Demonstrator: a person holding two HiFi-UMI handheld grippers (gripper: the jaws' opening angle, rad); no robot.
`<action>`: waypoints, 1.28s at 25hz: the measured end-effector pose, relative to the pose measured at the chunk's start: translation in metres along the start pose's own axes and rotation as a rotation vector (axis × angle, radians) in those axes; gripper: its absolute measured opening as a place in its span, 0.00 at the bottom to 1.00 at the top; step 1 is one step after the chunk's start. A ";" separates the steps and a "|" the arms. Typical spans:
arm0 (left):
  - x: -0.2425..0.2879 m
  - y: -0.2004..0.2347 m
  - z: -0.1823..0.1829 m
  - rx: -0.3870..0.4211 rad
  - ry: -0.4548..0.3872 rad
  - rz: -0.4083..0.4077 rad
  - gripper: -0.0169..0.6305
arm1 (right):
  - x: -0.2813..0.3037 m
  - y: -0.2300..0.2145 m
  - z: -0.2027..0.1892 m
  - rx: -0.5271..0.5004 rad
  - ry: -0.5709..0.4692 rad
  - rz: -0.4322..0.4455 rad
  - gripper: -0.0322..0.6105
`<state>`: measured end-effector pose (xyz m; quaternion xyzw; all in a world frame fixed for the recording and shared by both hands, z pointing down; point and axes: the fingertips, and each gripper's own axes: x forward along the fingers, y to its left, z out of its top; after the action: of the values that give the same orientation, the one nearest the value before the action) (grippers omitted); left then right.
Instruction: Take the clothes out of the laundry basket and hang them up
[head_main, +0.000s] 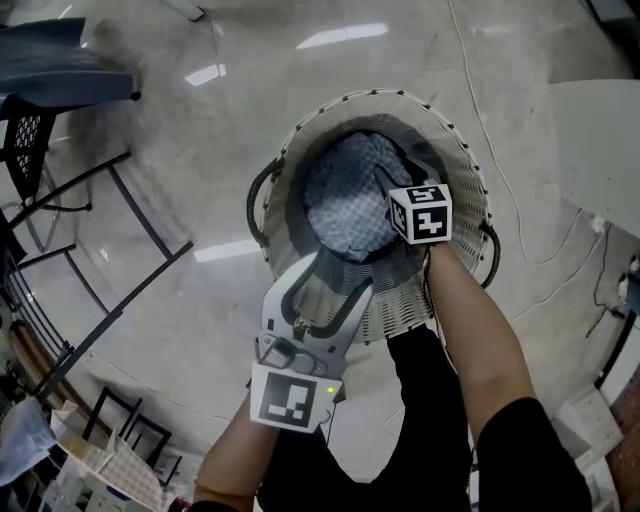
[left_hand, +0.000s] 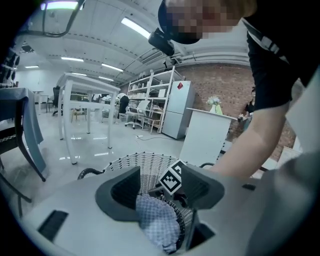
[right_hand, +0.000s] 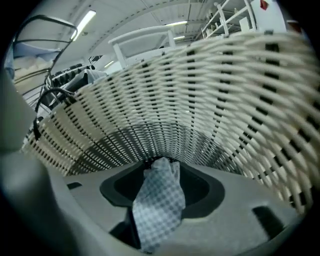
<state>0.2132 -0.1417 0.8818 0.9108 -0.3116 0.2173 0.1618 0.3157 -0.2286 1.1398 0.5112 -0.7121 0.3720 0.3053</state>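
Reaching down into laundry basket (right_hand: 200, 100), right gripper (right_hand: 161, 187) fingers (right_hand: 206, 192) apart.

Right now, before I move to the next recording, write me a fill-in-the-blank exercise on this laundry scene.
1. The blue-and-white checked cloth lies inside the white woven laundry ____.
2. The right hand-held gripper reaches in with its jaws ____, the cloth between them.
3. The container's two loop handles are coloured ____.
Missing words: basket; open; black.
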 end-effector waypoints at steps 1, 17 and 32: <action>0.004 0.001 -0.005 -0.003 0.003 0.000 0.38 | 0.009 -0.004 -0.005 0.000 0.006 -0.006 0.42; 0.032 0.000 -0.053 -0.028 -0.004 -0.028 0.38 | 0.109 -0.056 -0.076 0.086 0.098 -0.109 0.44; 0.021 0.002 -0.059 0.002 0.044 -0.026 0.38 | 0.080 -0.039 -0.085 0.214 0.132 -0.097 0.08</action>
<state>0.2095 -0.1282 0.9429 0.9100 -0.2958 0.2352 0.1705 0.3342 -0.2054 1.2590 0.5490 -0.6211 0.4637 0.3128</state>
